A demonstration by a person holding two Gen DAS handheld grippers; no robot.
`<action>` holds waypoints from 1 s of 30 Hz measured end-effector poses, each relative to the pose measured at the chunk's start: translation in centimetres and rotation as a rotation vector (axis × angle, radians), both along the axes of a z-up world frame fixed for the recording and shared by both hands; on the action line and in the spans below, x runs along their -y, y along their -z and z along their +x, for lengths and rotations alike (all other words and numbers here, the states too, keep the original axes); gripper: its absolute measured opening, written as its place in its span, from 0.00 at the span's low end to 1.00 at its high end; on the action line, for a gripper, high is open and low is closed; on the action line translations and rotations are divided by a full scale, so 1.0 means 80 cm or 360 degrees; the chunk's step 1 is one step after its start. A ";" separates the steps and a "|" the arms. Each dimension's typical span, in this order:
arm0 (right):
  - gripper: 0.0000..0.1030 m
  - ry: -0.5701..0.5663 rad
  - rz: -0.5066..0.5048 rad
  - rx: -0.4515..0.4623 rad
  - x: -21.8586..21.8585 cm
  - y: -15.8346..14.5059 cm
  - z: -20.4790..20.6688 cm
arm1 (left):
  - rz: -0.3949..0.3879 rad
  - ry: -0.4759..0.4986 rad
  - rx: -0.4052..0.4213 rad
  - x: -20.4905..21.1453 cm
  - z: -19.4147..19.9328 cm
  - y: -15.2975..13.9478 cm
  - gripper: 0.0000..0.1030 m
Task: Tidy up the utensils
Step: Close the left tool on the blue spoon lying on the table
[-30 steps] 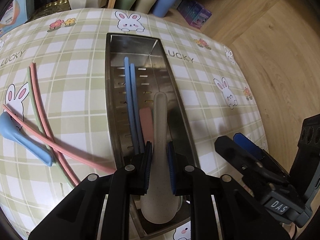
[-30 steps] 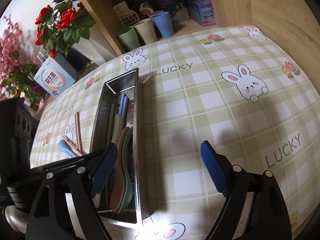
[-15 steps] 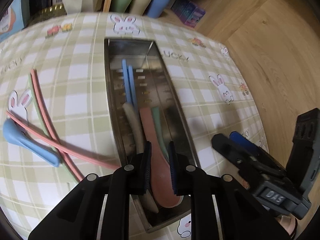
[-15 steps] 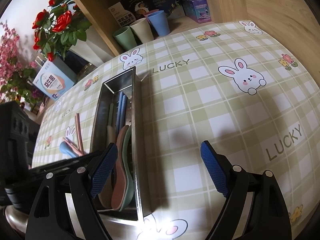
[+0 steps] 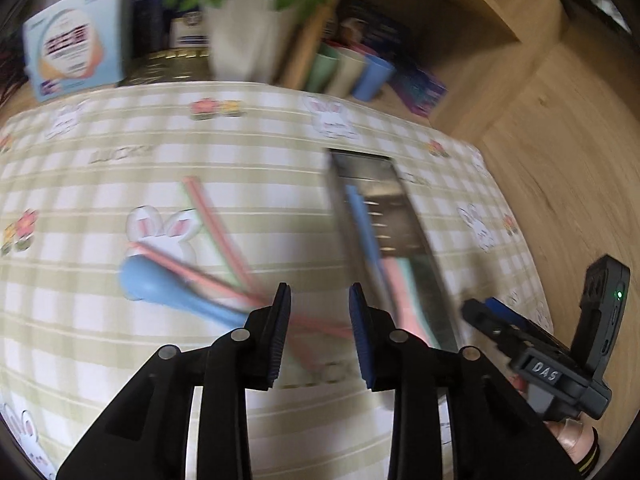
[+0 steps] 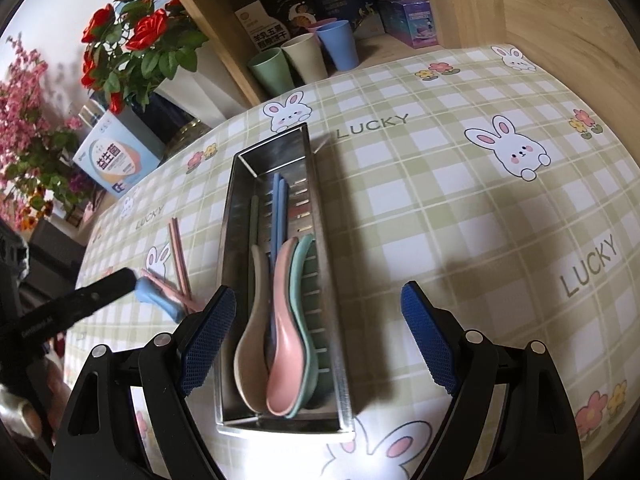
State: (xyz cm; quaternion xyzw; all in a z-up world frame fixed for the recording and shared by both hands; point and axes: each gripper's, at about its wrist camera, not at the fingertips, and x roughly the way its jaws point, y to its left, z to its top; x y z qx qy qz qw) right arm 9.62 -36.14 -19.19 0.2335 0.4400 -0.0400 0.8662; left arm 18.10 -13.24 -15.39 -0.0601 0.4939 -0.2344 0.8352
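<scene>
Right of the steel tray (image 6: 324, 264), you have bare tablecloth (image 6: 460, 208); left, pink chopsticks (image 6: 178, 256) and a blue spoon (image 6: 160, 296) block you.

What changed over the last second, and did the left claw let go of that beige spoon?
Yes. The left claw released the beige spoon into the metal tray, its jaws have just been opening with nothing between them, and it swung left toward the blue spoon and chopsticks. The right claw stayed open; the loose utensils are unmoved.

A lived-in home corner: a table under a bunny-print checked tablecloth (image 6: 460, 184), with a wooden shelf unit (image 6: 224, 20) at twelve o'clock holding pastel cups (image 6: 304, 58) and snack boxes (image 6: 272, 26). Red artificial roses (image 6: 136, 36) in a white vase stand at ten o'clock.
</scene>
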 end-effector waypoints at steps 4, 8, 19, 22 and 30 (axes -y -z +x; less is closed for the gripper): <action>0.80 -0.0015 -0.0014 -0.0018 -0.010 0.004 0.005 | 0.0017 -0.0121 -0.0025 -0.052 0.007 0.011 0.29; 0.80 -0.0020 -0.0017 -0.0026 -0.017 0.007 0.009 | 0.0030 -0.0220 -0.0068 -0.088 0.015 0.025 0.29; 0.80 -0.0006 -0.0002 -0.0037 -0.013 0.012 0.014 | 0.0118 -0.0293 -0.0183 -0.088 0.035 0.067 0.36; 0.80 0.0008 0.0005 -0.0033 -0.008 0.012 0.013 | 0.0205 -0.0289 -0.0150 -0.072 0.041 0.073 0.46; 0.80 0.0034 0.0030 -0.0037 0.000 0.016 0.013 | 0.0431 -0.0374 -0.0122 -0.056 0.060 0.086 0.56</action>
